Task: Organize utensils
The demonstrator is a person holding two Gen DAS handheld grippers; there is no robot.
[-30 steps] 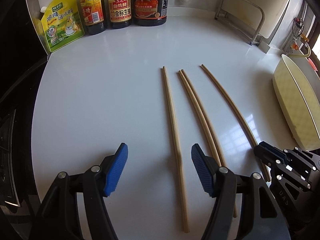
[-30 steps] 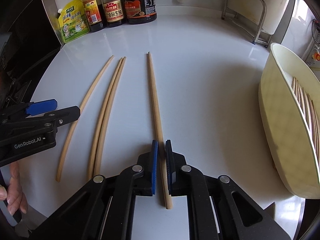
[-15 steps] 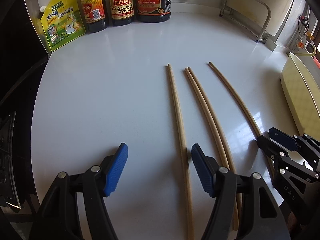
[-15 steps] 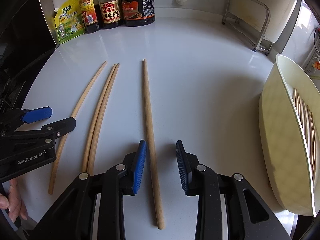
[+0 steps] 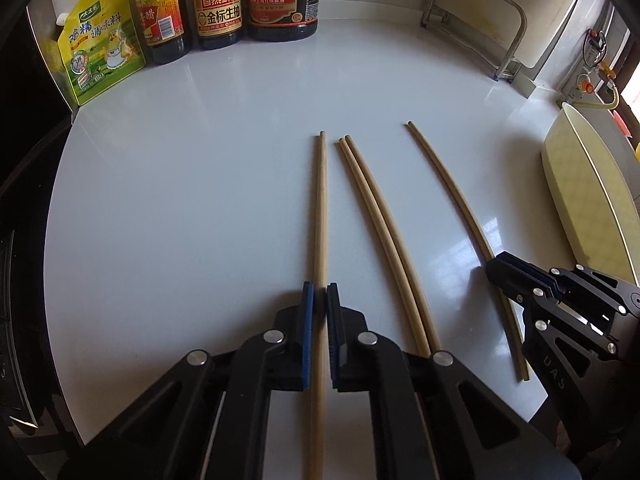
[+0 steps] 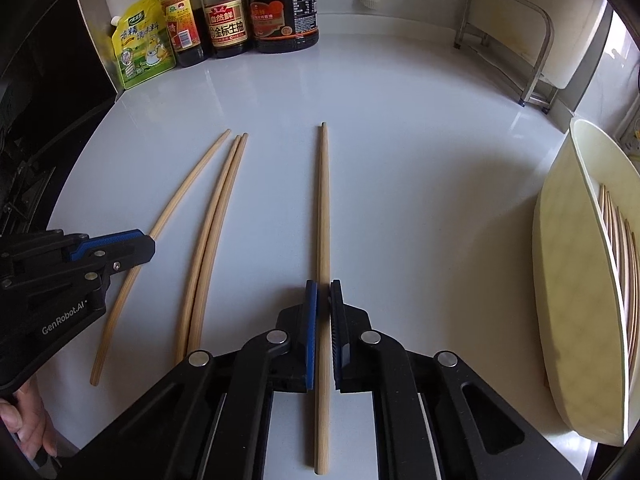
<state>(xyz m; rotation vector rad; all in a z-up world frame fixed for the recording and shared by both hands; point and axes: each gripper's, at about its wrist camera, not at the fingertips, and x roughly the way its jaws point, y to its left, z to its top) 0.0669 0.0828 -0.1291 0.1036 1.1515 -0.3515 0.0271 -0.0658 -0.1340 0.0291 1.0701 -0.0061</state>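
Four long wooden chopsticks lie on the white counter (image 5: 180, 200). My left gripper (image 5: 320, 296) points down at the leftmost chopstick (image 5: 320, 200); its jaws are closing and the blue pads press on the stick. My right gripper (image 6: 323, 292) is likewise closing, its pads pressed on the rightmost chopstick (image 6: 323, 200). Between the two sticks lies a touching pair (image 5: 372, 220) (image 6: 220, 220). Each view shows the other gripper from the side: the right gripper (image 5: 496, 268) over its curved-looking chopstick (image 5: 448, 184), the left gripper (image 6: 148, 244) over its chopstick (image 6: 188, 192). A cream tray (image 6: 568, 240) at the right holds several chopsticks (image 6: 620, 260).
Sauce bottles (image 5: 216, 4) and a yellow seasoning pouch (image 5: 100, 44) stand along the back left. A metal rack (image 5: 480, 20) stands at the back right. The cream tray (image 5: 580, 184) sits at the counter's right edge. A person's hand (image 6: 24, 420) shows at lower left.
The left jaws, wide open before, have closed on the leftmost chopstick. The right jaws opened half a second ago and have closed again on the rightmost chopstick.
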